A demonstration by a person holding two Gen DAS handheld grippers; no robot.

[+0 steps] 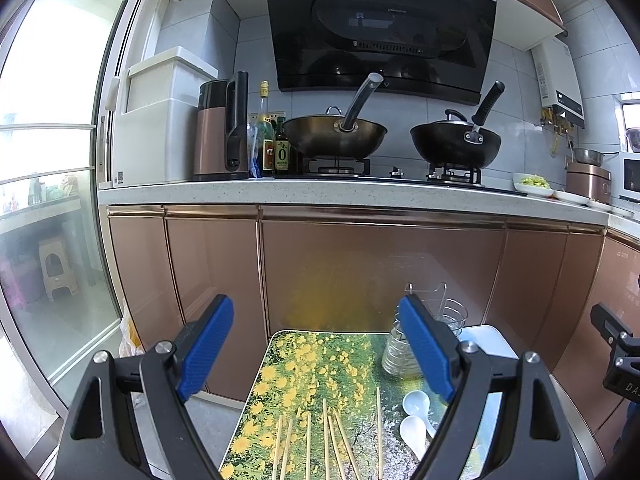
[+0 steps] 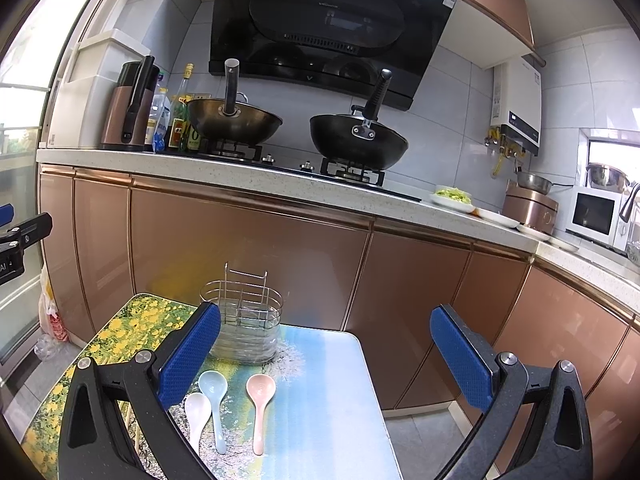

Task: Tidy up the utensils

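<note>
A small table (image 1: 304, 364) with a flower-print top holds several wooden chopsticks (image 1: 328, 440) lying at its near left. Three spoons lie side by side to their right: white (image 2: 197, 412), light blue (image 2: 214, 396) and pink (image 2: 260, 396); two pale spoons (image 1: 416, 416) show in the left wrist view. A wire utensil holder (image 2: 246, 324) stands at the table's far edge, also in the left wrist view (image 1: 436, 328). My left gripper (image 1: 320, 352) is open and empty above the chopsticks. My right gripper (image 2: 326, 356) is open and empty above the spoons.
Behind the table are copper cabinet doors (image 1: 380, 272) under a counter (image 2: 280, 176) with two woks (image 2: 360, 140), bottles (image 1: 276, 148) and a kettle (image 1: 222, 136). A glass door (image 1: 48, 200) is on the left. Plastic bags (image 2: 50, 320) lie on the floor by the table.
</note>
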